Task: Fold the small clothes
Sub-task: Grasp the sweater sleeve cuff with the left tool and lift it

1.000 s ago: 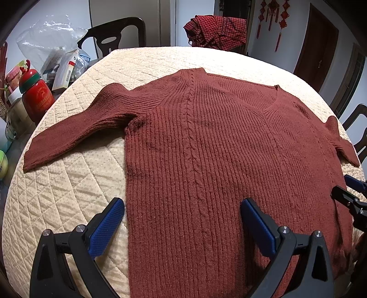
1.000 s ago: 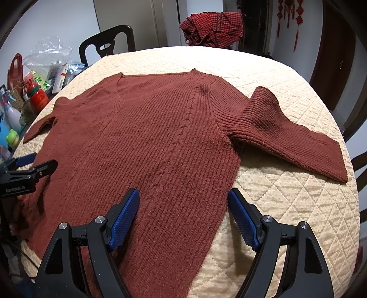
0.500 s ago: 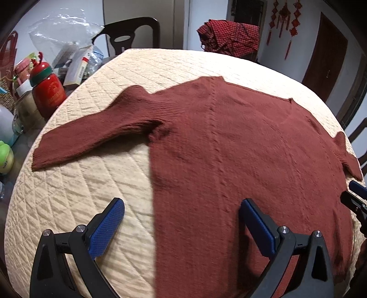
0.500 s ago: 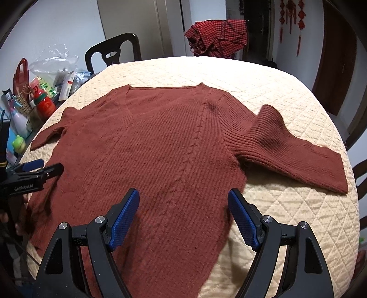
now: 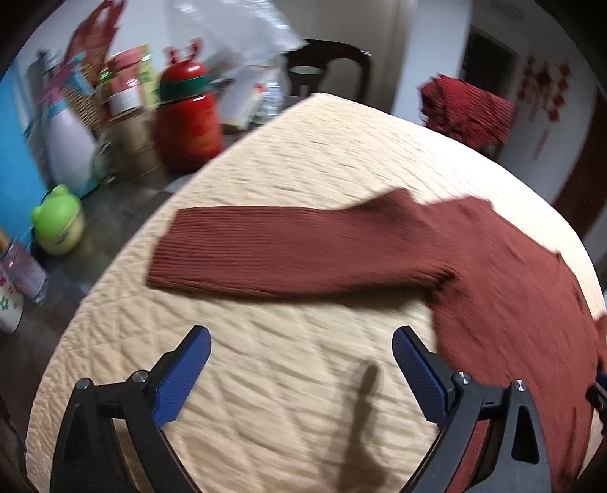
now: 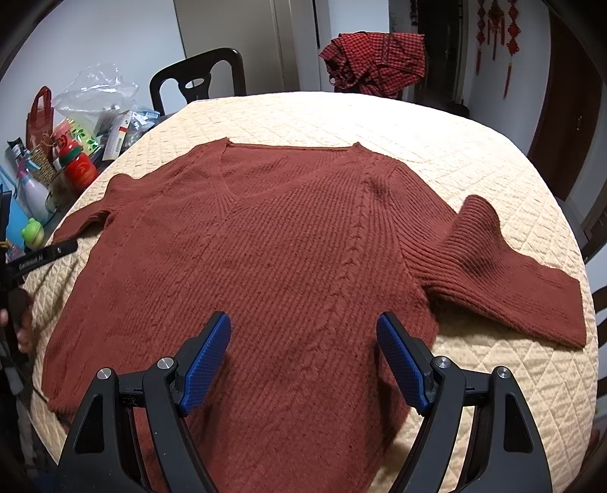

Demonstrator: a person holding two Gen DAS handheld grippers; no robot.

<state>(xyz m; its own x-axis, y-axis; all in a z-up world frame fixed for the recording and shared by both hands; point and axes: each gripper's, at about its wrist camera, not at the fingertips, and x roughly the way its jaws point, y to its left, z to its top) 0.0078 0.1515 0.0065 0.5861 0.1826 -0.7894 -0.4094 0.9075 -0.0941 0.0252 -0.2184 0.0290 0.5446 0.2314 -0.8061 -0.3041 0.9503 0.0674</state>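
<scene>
Both tongs, left (image 5: 301, 369) and right (image 6: 303, 362), gape wide, empty.

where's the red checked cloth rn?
In the right wrist view, the red checked cloth hangs bunched beyond the table's far edge, right of the black chair.

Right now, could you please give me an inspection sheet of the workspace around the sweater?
Surface: round table under a cream quilted cover.
Job's things: rust-red knit sweater lying flat, front up, V-neck away from the cameras, both sleeves spread out to the sides.
Clutter: off the cover's edge, red jar, pale bottle, green frog-lid container, plastic bag.
Grippers: left gripper open over bare cover near one sleeve, its jaws have just been closing slightly, nothing between them; right gripper open above the sweater's body.
Cables: nothing seen.
Surroundings: black chair, red checked cloth, red hanging ornaments.
</scene>
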